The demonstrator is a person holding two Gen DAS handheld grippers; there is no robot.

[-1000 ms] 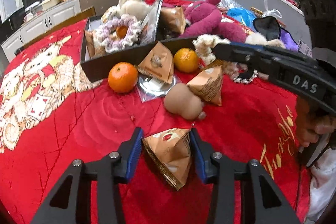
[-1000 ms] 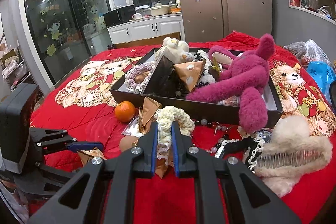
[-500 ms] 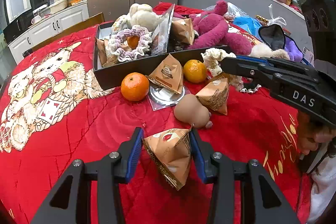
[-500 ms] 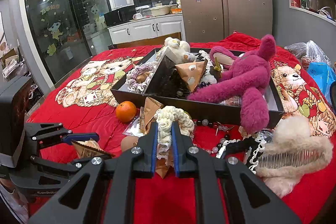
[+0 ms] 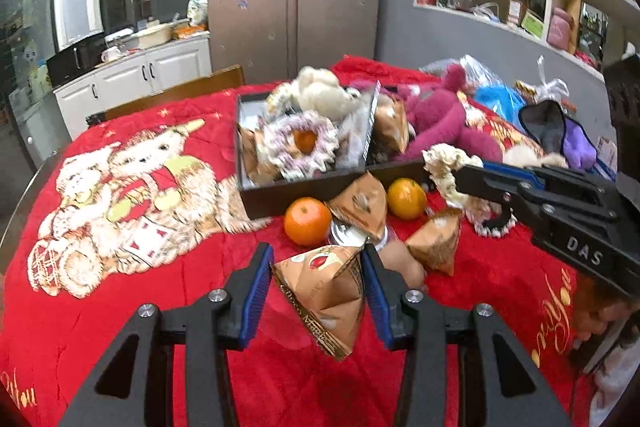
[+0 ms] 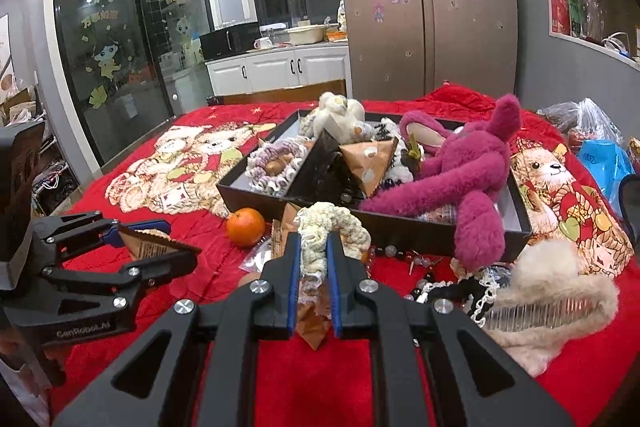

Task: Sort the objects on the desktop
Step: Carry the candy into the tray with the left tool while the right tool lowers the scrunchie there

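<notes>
My left gripper [image 5: 316, 273] is shut on a brown pyramid snack packet [image 5: 326, 291] and holds it above the red cloth; the gripper also shows in the right wrist view [image 6: 160, 239]. My right gripper [image 6: 314, 251] is shut on a cream knitted scrunchie [image 6: 328, 227], lifted in front of the black divided tray [image 6: 400, 227]; the scrunchie also shows in the left wrist view [image 5: 444, 167]. The tray [image 5: 304, 187] holds a purple scrunchie [image 5: 300, 143], a packet, plush toys and a magenta plush [image 6: 468, 175].
Two oranges [image 5: 307, 221] [image 5: 406, 198], two more packets [image 5: 358, 203] [image 5: 436, 241], a brown egg-shaped thing [image 5: 404, 263] and a foil pouch lie before the tray. Beads, a black-and-white lace piece and a fluffy beige comb clip [image 6: 552, 303] lie at right.
Both grippers have risen with their loads and the views have tilted up. The left gripper with the packet has moved nearer to the oranges and the tray.
</notes>
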